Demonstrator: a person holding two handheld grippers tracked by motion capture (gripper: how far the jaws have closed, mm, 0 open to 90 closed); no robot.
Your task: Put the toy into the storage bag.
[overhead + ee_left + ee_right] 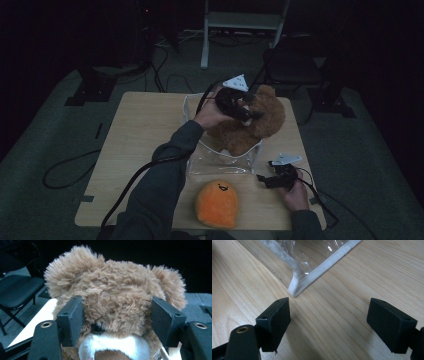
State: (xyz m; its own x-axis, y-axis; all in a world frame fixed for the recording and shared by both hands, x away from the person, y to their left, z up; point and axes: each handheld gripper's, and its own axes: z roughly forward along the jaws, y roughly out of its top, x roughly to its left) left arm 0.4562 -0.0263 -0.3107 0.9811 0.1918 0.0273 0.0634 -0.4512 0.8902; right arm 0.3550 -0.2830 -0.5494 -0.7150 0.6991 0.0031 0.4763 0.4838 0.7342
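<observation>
left gripper (117, 315) clamps teddy bear (115, 292) head, over clear bag (220, 162) at table's far edge | right gripper (329, 322) agape, near-right corner, idle

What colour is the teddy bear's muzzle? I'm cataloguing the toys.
White, with a brown nose; the teddy bear's muzzle shows best in the left gripper view.

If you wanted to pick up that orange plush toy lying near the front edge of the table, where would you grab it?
Probably across its rounded middle, from straight above. The orange plush toy lies flat on the table, a soft oval with no handle or limbs to catch. Its narrower width looks likelier to fit between open jaws. The right gripper rests nearest, open over bare wood.
</observation>
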